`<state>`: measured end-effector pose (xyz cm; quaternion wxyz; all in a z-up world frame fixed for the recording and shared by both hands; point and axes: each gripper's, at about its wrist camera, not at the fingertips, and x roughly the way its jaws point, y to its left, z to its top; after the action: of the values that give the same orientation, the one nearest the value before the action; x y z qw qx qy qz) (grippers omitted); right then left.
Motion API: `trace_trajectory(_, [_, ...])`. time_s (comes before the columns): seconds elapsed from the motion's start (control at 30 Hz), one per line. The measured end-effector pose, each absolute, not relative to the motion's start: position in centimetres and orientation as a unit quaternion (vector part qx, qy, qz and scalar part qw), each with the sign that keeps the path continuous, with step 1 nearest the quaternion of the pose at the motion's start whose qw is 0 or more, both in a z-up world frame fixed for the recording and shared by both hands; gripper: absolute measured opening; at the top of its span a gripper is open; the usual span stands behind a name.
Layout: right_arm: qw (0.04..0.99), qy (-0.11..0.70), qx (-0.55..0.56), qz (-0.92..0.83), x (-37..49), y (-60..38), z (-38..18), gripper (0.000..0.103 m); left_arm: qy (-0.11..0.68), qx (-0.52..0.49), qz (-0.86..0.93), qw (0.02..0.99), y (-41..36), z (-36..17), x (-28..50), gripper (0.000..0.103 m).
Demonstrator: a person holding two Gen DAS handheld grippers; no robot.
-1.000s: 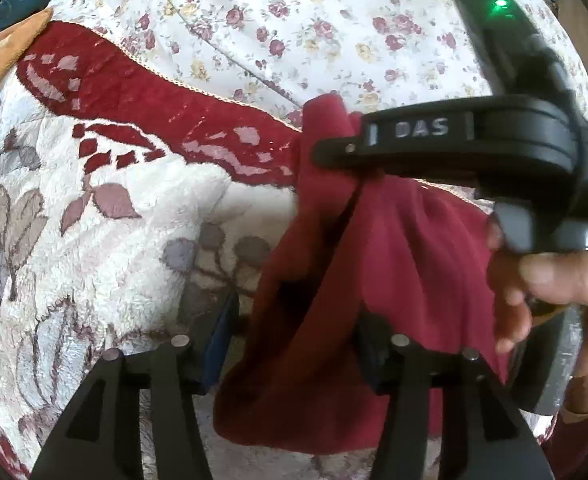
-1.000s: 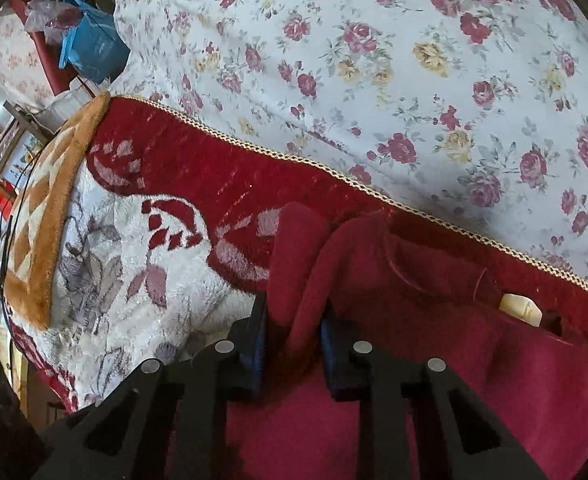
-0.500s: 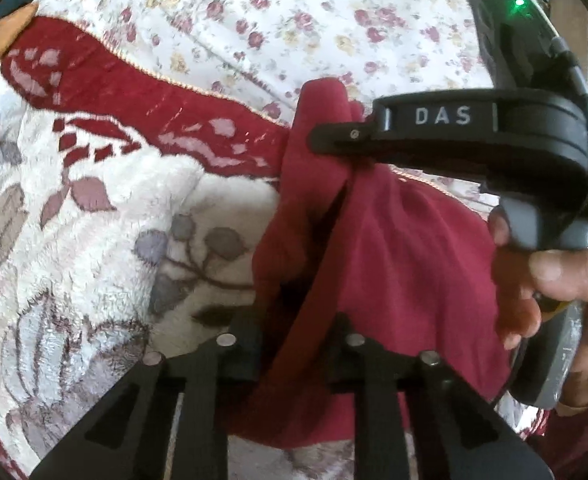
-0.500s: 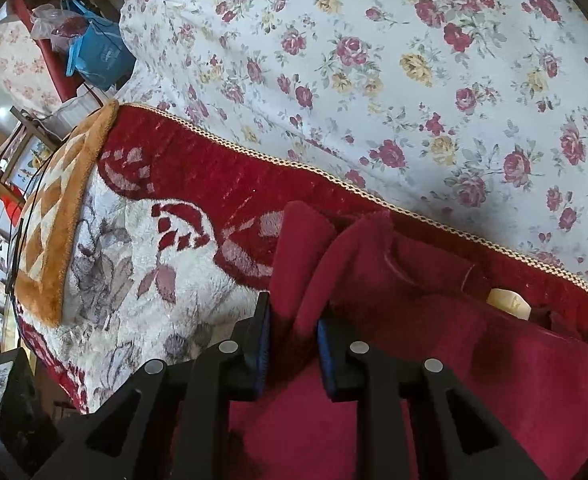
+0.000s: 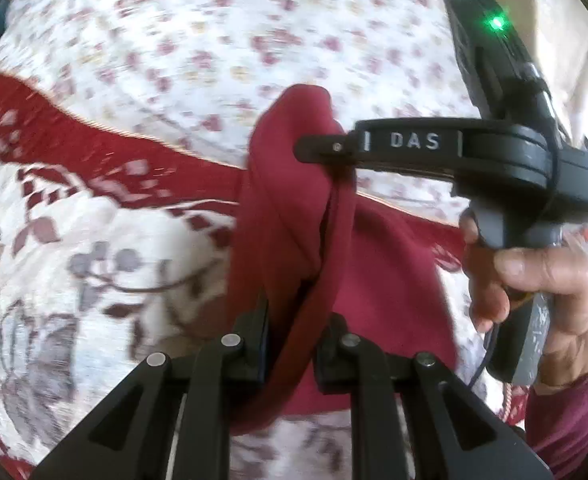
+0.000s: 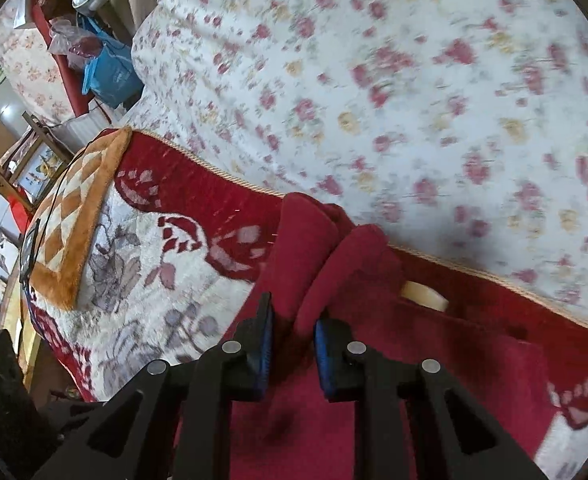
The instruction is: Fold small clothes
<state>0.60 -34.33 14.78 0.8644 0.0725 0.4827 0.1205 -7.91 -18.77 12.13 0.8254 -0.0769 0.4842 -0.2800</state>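
I am holding the red cloth (image 5: 294,200) up over the red-and-white blanket (image 5: 94,264). It is hanging long-ways, top to bottom. My left gripper (image 5: 292,344) and right gripper (image 6: 292,340) are both pinching it tight. Only the left view is showing my right hand (image 5: 534,280).

The floral bedsheet (image 5: 198,40) is smeared by motion in both views, its flowers reduced to soft blotches. The dark red garment (image 5: 294,208) hides part of the patterned blanket (image 5: 94,248) beneath it, and its lower edge drops out of sight behind the left tool (image 5: 292,336). The right tool (image 5: 322,148) buries its tips in the cloth, so its pads cannot be seen from the left wrist. A pale object (image 6: 424,296) in the garment's folds is mostly covered; what it is cannot be told. The right hand (image 5: 534,288) is cut off at the sleeve by the frame's edge.
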Motion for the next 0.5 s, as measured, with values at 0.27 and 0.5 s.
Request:
trace_trajectory(0.27, [0.869,0.485,0.076,0.064,-4.3,-43.0,15.1,0.018,0.493,-0.037,-0.337,0.801,-28.1,12.4,-11.0,0.015])
trace_trajectory(0.5, [0.852,0.511,0.118,-0.003,-6.4,-50.2,10.1,0.017,0.518,0.001,-0.365,0.774,-36.3,8.9,-12.6,0.016])
